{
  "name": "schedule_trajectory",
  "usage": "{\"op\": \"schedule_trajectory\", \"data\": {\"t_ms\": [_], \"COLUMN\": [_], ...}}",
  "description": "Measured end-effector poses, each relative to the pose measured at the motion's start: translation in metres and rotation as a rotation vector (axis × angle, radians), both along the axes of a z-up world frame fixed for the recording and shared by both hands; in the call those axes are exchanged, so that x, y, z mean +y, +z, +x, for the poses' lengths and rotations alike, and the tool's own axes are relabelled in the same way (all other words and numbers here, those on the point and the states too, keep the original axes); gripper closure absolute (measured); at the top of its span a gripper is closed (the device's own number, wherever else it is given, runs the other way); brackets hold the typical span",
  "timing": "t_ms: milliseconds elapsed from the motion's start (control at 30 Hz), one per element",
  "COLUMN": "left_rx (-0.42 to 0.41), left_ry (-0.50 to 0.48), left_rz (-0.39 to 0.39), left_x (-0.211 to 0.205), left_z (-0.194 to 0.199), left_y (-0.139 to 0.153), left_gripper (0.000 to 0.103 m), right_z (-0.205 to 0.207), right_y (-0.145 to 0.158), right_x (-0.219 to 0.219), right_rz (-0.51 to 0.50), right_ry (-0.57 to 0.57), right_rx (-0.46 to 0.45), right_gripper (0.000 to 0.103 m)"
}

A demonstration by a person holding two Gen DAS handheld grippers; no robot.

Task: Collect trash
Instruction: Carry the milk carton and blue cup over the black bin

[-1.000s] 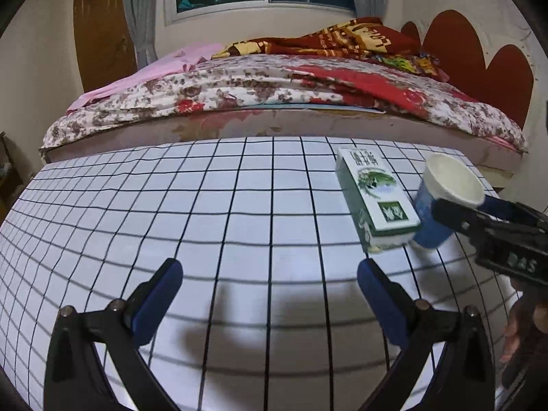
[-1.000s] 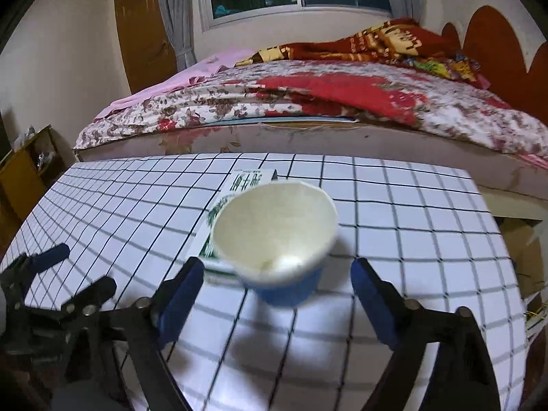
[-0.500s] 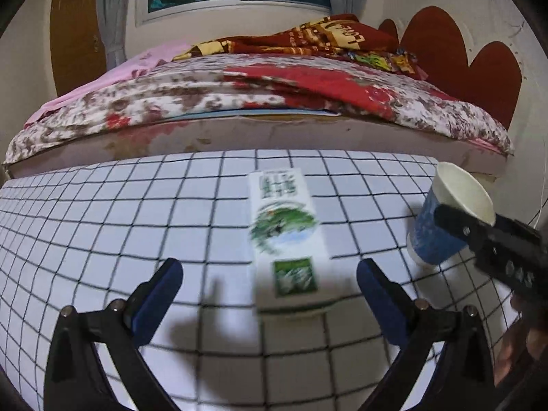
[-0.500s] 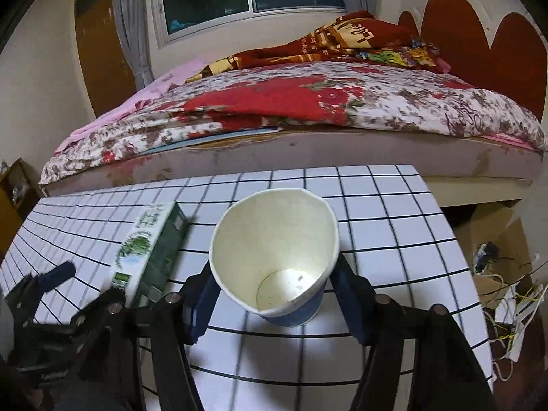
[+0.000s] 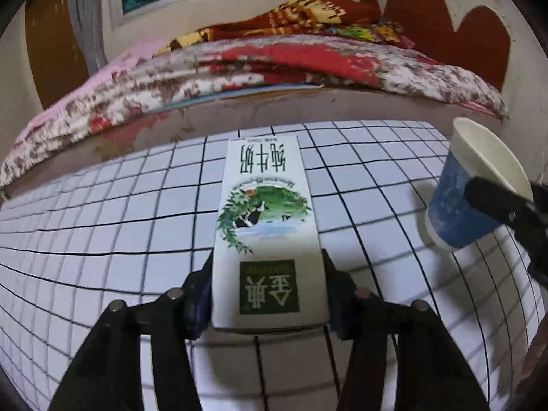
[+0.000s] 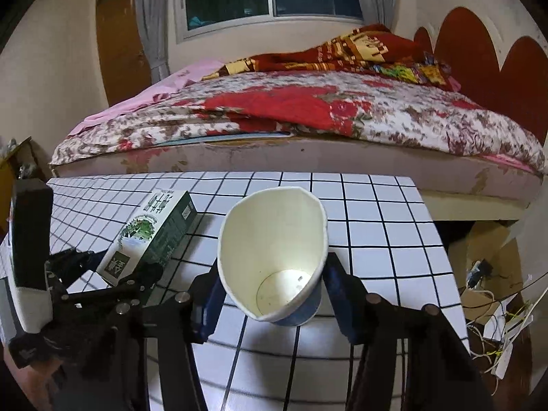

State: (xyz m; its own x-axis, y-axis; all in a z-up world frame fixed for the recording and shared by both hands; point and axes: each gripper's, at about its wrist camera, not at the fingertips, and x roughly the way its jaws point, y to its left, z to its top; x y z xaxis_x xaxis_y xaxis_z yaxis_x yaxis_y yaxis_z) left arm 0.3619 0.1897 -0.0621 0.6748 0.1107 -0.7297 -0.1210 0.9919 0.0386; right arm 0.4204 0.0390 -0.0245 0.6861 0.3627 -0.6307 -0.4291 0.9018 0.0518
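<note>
A green and white milk carton point(image 5: 267, 226) lies flat on the white grid tablecloth point(image 5: 102, 222), its length pointing away from me. My left gripper point(image 5: 268, 284) is closing, and both blue pads press on the sides of its near end. To the right, a blue paper cup point(image 5: 459, 198) with a white inside is tilted and looks slightly off the cloth. My right gripper point(image 6: 274, 294) is closing around the cup point(image 6: 274, 233), whose rim is squeezed into an oval. In the right wrist view the carton point(image 6: 154, 236) and the left gripper point(image 6: 109, 270) show at the left.
A bed point(image 5: 274, 68) with flowered and red covers runs along the table's far edge. The table's right edge point(image 6: 441, 246) is close to the cup. Beyond it, cables and a power strip point(image 6: 496, 294) lie on the floor. A wooden door point(image 6: 120, 51) stands at the back left.
The left gripper moved over to the carton and closed on its sides. The right gripper closed on the cup, squeezed its rim oval and tipped it up from the cloth.
</note>
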Motion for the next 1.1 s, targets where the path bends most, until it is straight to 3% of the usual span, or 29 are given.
{"op": "schedule_trajectory", "data": {"t_ms": [333, 867, 1100], "left_rx": [-0.075, -0.130, -0.168], "left_ry": [-0.015, -0.068, -0.110], "left_rz": [-0.014, 0.014, -0.010], "left_x": [-0.010, -0.036, -0.064], "left_z": [-0.065, -0.159, -0.197], "left_y": [0.038, 0.073, 0.085], "left_gripper": [0.049, 0.049, 0.049], "right_z": [-0.067, -0.174, -0.217], "right_y": [0.024, 0.064, 0.075], "right_x": [-0.024, -0.061, -0.088], "right_rz": [0.018, 0.067, 0.080], "right_ry": [-0.008, -0.027, -0.036], "right_rx": [-0.019, -0.048, -0.065], "right_gripper": [0.046, 0.046, 0.046]}}
